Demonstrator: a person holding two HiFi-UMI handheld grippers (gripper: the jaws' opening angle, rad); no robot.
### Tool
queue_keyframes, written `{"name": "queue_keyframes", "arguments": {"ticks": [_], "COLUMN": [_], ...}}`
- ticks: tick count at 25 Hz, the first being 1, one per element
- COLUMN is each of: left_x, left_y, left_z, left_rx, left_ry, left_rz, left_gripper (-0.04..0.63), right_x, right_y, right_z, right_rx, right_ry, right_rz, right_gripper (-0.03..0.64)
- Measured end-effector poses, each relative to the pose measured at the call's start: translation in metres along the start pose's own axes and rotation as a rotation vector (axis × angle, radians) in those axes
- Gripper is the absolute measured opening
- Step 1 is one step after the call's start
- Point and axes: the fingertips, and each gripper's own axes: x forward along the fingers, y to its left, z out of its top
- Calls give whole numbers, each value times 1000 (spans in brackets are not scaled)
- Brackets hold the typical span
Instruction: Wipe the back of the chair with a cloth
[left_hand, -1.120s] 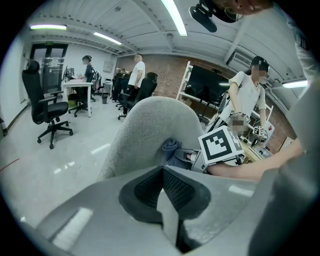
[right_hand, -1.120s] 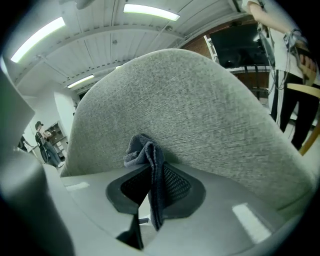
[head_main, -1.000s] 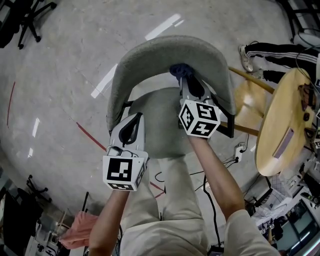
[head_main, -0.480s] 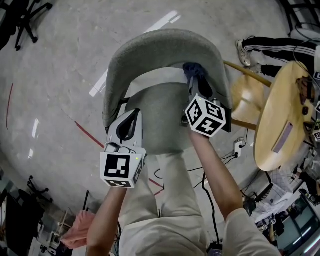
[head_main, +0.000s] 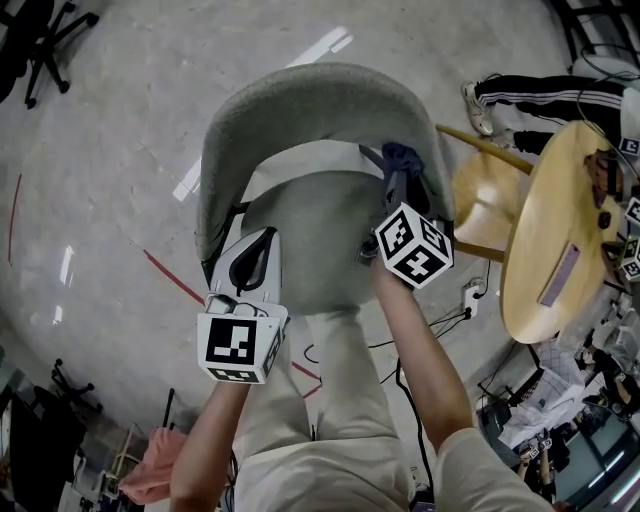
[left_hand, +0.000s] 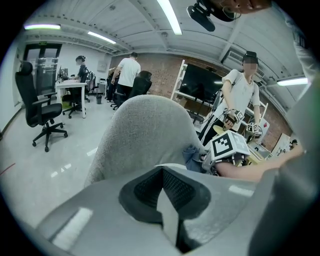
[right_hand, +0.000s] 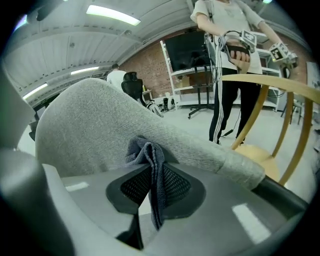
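Since 1.0 s ago: right tool (head_main: 397, 185) shifted from centre of grey upholstered chair back (head_main: 300, 95) to its right end, carrying dark blue cloth (head_main: 402, 156). Right tool clenched on cloth; cloth pressed against back's inner face. Left tool (head_main: 262, 240) closed, empty, beside back's left end, position unchanged.

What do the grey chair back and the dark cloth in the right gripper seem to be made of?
The grey curved chair back looks upholstered in matte woven fabric: a speckled, fuzzy weave shows. The dark blue-grey cloth in the right gripper seems soft textile, perhaps microfibre: it folds limply and shows a fine nap.
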Motion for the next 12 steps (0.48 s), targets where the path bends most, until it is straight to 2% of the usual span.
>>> {"name": "queue_keyframes", "arguments": {"ticks": [12], "left_x": [0], "left_y": [-4], "left_z": [3], "left_rx": [12], "left_ry": [-3], "left_rz": [-6], "left_gripper": [0], "right_x": [-25], "right_y": [-49], "right_z": [-9], "right_rx": [172], "right_ry": [-9], "right_rz": [-164], "right_gripper": [75]}}
